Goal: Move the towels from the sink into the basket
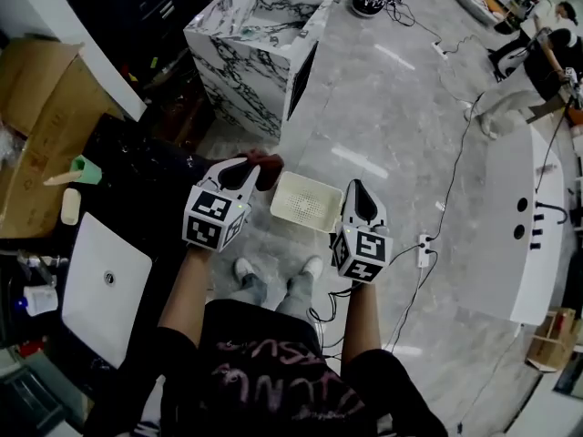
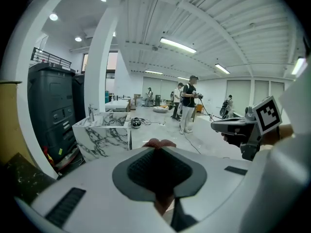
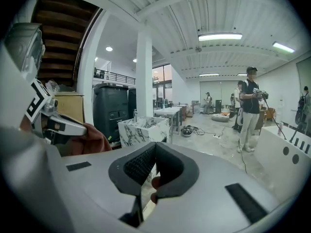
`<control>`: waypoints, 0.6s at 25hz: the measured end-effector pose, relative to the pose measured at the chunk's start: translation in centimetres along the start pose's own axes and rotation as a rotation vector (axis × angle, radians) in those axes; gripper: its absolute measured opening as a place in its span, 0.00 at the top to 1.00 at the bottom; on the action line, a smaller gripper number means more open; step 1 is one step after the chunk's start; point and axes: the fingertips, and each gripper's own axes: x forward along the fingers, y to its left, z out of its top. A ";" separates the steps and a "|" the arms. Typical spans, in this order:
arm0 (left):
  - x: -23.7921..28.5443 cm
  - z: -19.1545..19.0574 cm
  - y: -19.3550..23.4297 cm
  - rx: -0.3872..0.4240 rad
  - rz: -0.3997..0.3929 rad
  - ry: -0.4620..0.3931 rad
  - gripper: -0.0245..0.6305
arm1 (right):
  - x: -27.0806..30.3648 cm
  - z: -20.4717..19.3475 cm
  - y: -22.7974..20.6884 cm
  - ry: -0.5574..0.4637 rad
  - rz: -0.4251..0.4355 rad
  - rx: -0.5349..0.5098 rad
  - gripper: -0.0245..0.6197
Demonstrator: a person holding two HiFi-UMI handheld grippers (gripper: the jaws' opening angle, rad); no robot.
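The towel (image 2: pixel 158 143) is almost wholly hidden in the left gripper view behind the pressed-together pads of the left gripper (image 2: pixel 156 149). Only a reddish rim above them and a sliver in the slit below can be seen. In the head view that gripper's body also covers much of the cloth. The right gripper (image 3: pixel 153 147) has its pads meeting at the tip, and a small reddish patch in the slit beneath them is too small to identify. Its body hides the right side of the basket (image 1: pixel 301 198). A person (image 1: pixel 547 53) is cut off by the head view's right edge.
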 end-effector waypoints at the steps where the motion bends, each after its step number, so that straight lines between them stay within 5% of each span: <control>1: 0.8 0.1 -0.7 0.002 -0.010 0.005 0.89 | 0.0 0.0 -0.9 0.002 -0.004 0.004 0.94; 15: 11.8 -0.4 -7.9 0.001 -0.092 0.067 0.89 | 2.3 -3.7 -12.2 0.067 -0.055 0.038 0.94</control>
